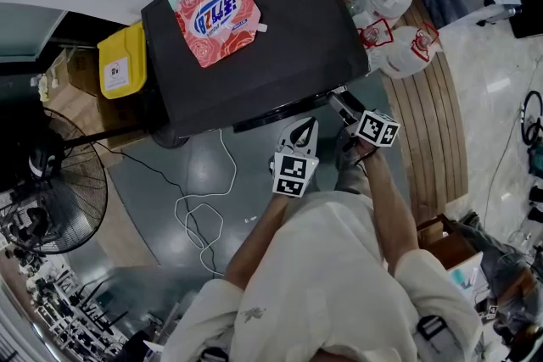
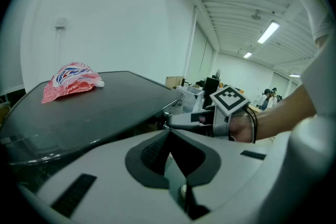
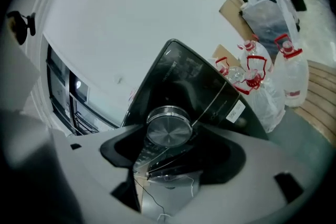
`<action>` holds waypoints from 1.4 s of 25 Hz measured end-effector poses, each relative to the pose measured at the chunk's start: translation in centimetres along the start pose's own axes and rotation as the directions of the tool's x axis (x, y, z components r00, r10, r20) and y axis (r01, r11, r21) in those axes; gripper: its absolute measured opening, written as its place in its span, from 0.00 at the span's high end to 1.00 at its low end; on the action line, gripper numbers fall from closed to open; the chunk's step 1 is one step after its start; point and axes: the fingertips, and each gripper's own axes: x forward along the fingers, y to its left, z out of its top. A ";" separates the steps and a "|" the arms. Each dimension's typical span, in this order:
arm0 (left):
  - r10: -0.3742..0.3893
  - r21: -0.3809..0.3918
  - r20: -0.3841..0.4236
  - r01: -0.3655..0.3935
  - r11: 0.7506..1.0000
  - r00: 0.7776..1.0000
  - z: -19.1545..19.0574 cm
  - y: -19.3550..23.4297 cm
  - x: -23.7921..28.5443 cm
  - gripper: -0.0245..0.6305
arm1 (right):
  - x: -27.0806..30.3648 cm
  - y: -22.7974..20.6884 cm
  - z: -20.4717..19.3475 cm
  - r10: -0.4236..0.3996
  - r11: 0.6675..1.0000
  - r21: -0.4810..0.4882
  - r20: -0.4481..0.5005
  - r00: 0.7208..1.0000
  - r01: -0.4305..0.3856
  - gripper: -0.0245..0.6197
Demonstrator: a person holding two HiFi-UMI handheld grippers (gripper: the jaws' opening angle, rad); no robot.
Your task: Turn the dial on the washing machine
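The black washing machine (image 1: 280, 30) stands in front of the person, with a pink detergent pouch (image 1: 216, 13) lying flat on its lid, near the back left corner as the head view shows it. The silver dial (image 3: 168, 126) sits on the machine's front control panel, and in the right gripper view it lies straight ahead between the two jaws. The right gripper (image 3: 170, 147) is held at the panel with its jaws spread wide, one on each side of the dial, and the pads do not press on it. The left gripper (image 1: 303, 125) hangs just beside the right one in front of the machine's edge, its jaws brought together at the tips with nothing between them. A yellow container (image 1: 121, 64) stands against the machine's left side, white bags with red handles (image 1: 399, 21) are grouped at its right, and a white cable (image 1: 199, 216) trails over the grey floor.
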 end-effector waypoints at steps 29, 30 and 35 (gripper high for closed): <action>-0.001 0.011 -0.005 0.001 1.000 1.000 -0.9 -0.1 -1.1 0.94 | 0.5 1.3 -0.5 -0.373 0.543 -0.795 0.059 0.926 0.269 0.50; 0.000 0.011 -0.005 0.000 1.000 1.000 -0.9 -0.1 -1.1 0.94 | 0.5 1.2 -0.5 -0.379 0.538 -0.796 0.063 0.923 0.275 0.52; 0.006 0.008 -0.006 -0.006 1.000 1.000 -1.1 0.2 -1.2 0.94 | 0.7 1.0 -0.5 -0.381 0.552 -0.787 0.056 0.923 0.276 0.53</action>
